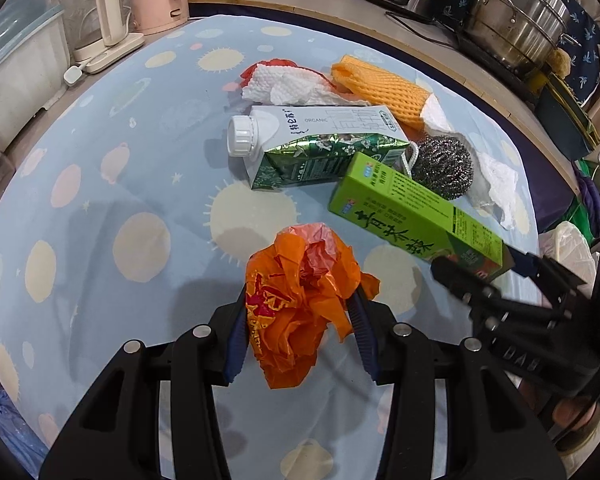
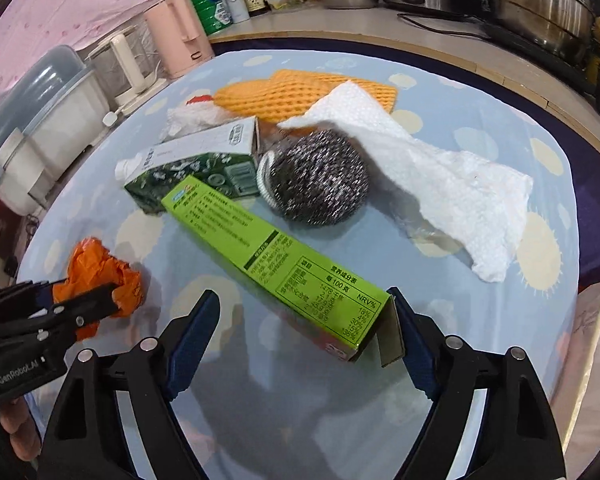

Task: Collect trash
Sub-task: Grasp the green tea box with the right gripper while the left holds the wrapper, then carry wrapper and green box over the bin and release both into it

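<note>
A: Trash lay scattered ahead of both grippers on the spotted blue tablecloth [image 1: 100, 208]. What did the left wrist view show?

B: The left gripper [image 1: 300, 320] was clamped on a crumpled orange plastic bag [image 1: 300, 300], its blue pads pressed against either side of the wad. Beyond its fingertips lay a milk carton [image 1: 316, 148] on its side, white cap toward the left. Further off were a crumpled paper towel [image 1: 288, 84] and an orange foam net sleeve [image 1: 380, 88].

A: And to its right?

B: A green tea box [image 1: 412, 216] ran diagonally, its far end leaning on the carton. A steel wool scourer [image 1: 442, 168] sat just behind it. The right gripper [image 1: 476, 268] reached in from the right, with the box's near end between its fingers.

A: What about the right wrist view?

B: The right gripper [image 2: 304, 332] stood apart around the near end of the green tea box [image 2: 276, 264]. The box's open end flap lay against the right-hand pad; the left-hand pad was clear of it, so nothing was gripped. Beyond the fingertips were the steel wool scourer [image 2: 320, 176] and the milk carton [image 2: 196, 164], and a white paper towel [image 2: 440, 184] spread to the right. The left gripper [image 2: 80, 300] appeared low on the left, closed on the orange plastic bag [image 2: 96, 268].
</note>
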The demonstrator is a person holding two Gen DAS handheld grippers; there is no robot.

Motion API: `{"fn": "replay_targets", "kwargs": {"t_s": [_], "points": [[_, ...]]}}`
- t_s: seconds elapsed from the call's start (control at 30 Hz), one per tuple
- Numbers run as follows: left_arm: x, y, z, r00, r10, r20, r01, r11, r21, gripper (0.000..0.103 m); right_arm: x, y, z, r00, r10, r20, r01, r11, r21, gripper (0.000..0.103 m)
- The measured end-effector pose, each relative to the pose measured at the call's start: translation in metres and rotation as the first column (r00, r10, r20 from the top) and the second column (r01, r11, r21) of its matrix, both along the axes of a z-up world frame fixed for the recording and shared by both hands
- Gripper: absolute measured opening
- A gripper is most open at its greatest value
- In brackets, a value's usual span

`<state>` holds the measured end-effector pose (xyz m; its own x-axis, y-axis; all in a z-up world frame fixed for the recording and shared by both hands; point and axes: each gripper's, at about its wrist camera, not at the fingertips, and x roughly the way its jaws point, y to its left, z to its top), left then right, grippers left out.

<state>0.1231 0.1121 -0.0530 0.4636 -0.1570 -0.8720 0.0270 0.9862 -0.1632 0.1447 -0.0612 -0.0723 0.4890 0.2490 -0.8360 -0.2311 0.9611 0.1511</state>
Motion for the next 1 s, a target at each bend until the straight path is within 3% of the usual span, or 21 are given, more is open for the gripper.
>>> {"fn": "replay_targets", "kwargs": {"t_s": [0.13, 0.27, 0.37, 0.53, 0.83, 0.97, 1.0], "points": [[-0.002, -0.001, -0.001, 1.000, -0.002, -0.003, 0.002, 1.000, 0.006, 0.043, -0.010, 0.010, -0.004, 1.000, 0.027, -0.015, -0.027, 1.000, 0.013, 0.053], [-0.006, 0.000, -0.001, 1.000, -0.004, -0.004, 0.004, 1.000, 0.014, 0.043, -0.014, 0.020, -0.006, 0.999, 0.052, -0.009, -0.052, 0.999, 0.003, 0.053], [-0.008, 0.001, -0.002, 1.000, 0.002, -0.005, -0.002, 1.000, 0.017, 0.043, -0.009, 0.022, -0.006, 0.999, 0.045, 0.011, -0.045, 0.999, 0.000, 0.061], [-0.012, 0.004, -0.001, 1.000, 0.012, -0.003, -0.012, 1.000, 0.020, 0.043, 0.000, 0.021, -0.008, 0.999, 0.038, 0.000, -0.038, 0.999, 0.028, 0.060], [-0.019, -0.002, 0.002, 1.000, -0.003, -0.002, 0.003, 1.000, 0.026, 0.043, -0.036, 0.015, 0.009, 0.998, -0.001, 0.058, -0.002, 0.999, 0.044, 0.044], [-0.026, -0.011, 0.006, 1.000, -0.029, 0.002, 0.029, 0.999, 0.030, 0.043, -0.055, 0.000, 0.020, 0.996, -0.049, 0.068, 0.043, 0.995, 0.095, 0.027], [-0.028, -0.014, 0.007, 0.999, -0.037, 0.004, 0.037, 0.999, 0.031, 0.043, -0.060, -0.003, 0.023, 0.995, -0.061, 0.075, 0.054, 0.994, 0.096, 0.027]]}}
